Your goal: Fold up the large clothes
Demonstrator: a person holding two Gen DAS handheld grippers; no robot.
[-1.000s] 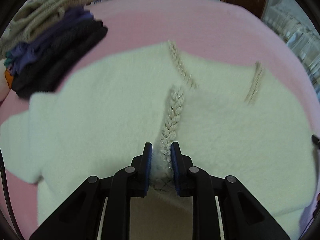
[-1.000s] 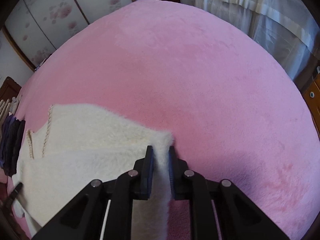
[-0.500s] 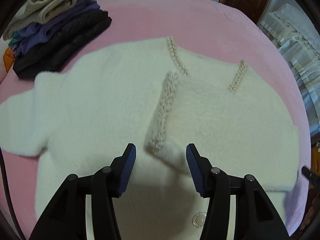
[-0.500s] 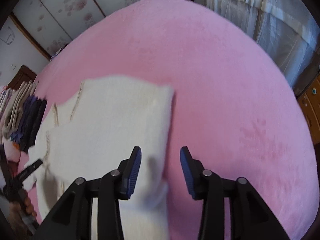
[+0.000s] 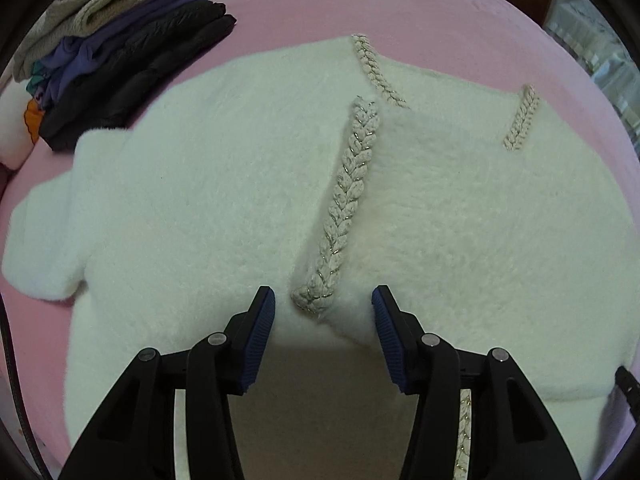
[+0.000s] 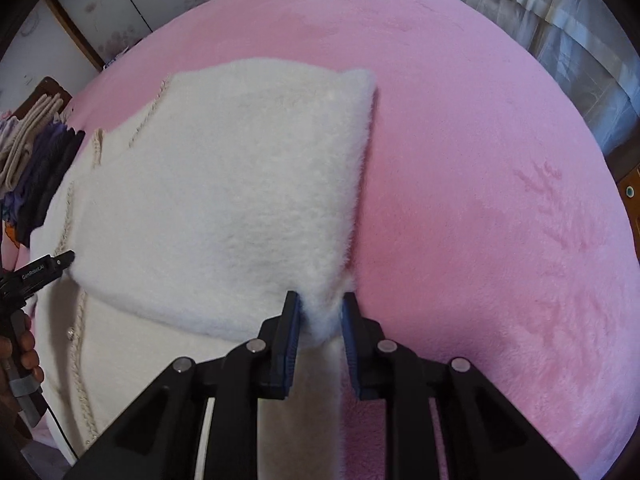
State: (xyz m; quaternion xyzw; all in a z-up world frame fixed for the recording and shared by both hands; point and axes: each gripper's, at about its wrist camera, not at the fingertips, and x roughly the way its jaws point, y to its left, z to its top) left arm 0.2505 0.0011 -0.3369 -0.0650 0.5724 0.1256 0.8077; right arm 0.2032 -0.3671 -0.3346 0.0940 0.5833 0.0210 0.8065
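Working over the fluffy white cardigan (image 5: pixel 192 200) spread on the pink blanket (image 6: pixel 480 160), I had one side of it folded inward so its braided trim (image 5: pixel 344 208) ran down the middle of the garment, which put the bulk into a narrower, squarer shape. My left gripper (image 5: pixel 323 312) hovered over the lower end of that trim with its jaws about half open; the end of the braid and a fluffy corner sat between the blue pads (image 5: pixel 262 336), but neither pad pressed on them, so I held nothing there. That let the folded panel lie flat under its own weight.

My right gripper (image 6: pixel 320 316) stood at the outer edge of the folded part, where the white pile met the blanket. Its jaws had just been closing and were narrow, with a tuft of the edge between them. The fabric bulged against the pads there, and I judged it a light pinch on the cardigan's edge, taken so the fold could be tugged straight or carried further.

A stack of folded clothes (image 5: pixel 120 64) waited at the far left corner of the blanket, well apart from my work, likely where this piece belonged once finished. The left sleeve (image 5: pixel 44 240) was splayed outward, not yet folded in.
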